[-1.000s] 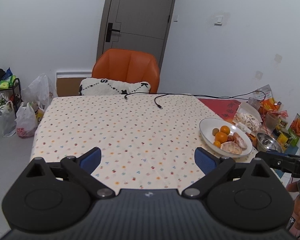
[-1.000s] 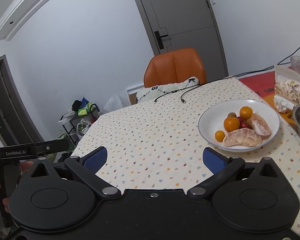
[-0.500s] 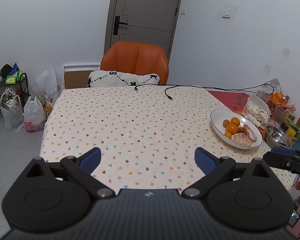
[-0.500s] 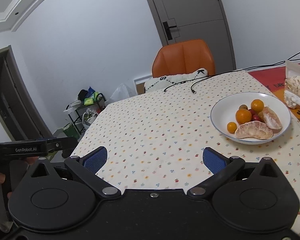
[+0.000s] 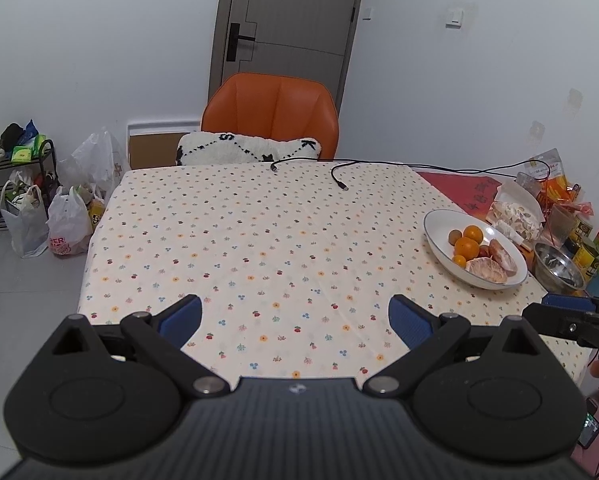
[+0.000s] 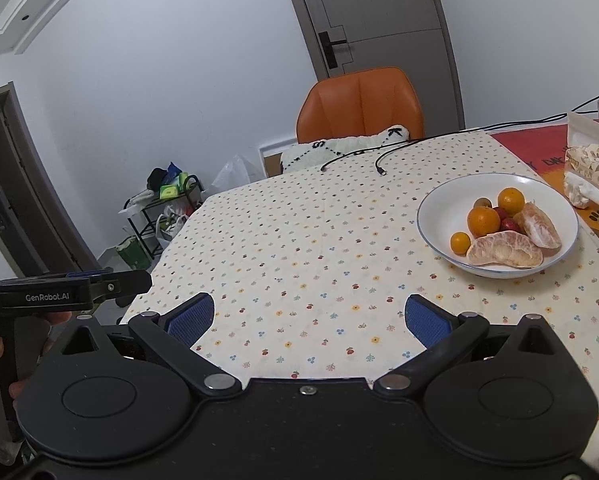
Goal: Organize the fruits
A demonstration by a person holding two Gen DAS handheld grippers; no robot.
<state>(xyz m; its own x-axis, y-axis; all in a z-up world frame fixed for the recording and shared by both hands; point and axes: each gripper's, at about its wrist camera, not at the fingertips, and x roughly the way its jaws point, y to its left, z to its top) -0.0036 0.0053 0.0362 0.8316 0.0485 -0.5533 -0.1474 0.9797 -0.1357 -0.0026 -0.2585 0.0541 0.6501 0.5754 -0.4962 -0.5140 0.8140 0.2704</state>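
Both tongs, left (image 5: 295, 314) and right (image 6: 309, 314), wide apart, empty, above the tablecloth (image 5: 259, 240).

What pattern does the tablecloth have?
The tablecloth is cream with small scattered flowers and cherries in red, orange and blue; the right wrist view shows it best.

White walls (image 5: 99, 40) and a grey door (image 5: 291, 20) are standing behind an orange chair (image 5: 271, 112), which is facing the floral-clothed surface (image 5: 259, 240), with a black rack (image 5: 3, 184) sitting on the grey floor (image 5: 19, 280).
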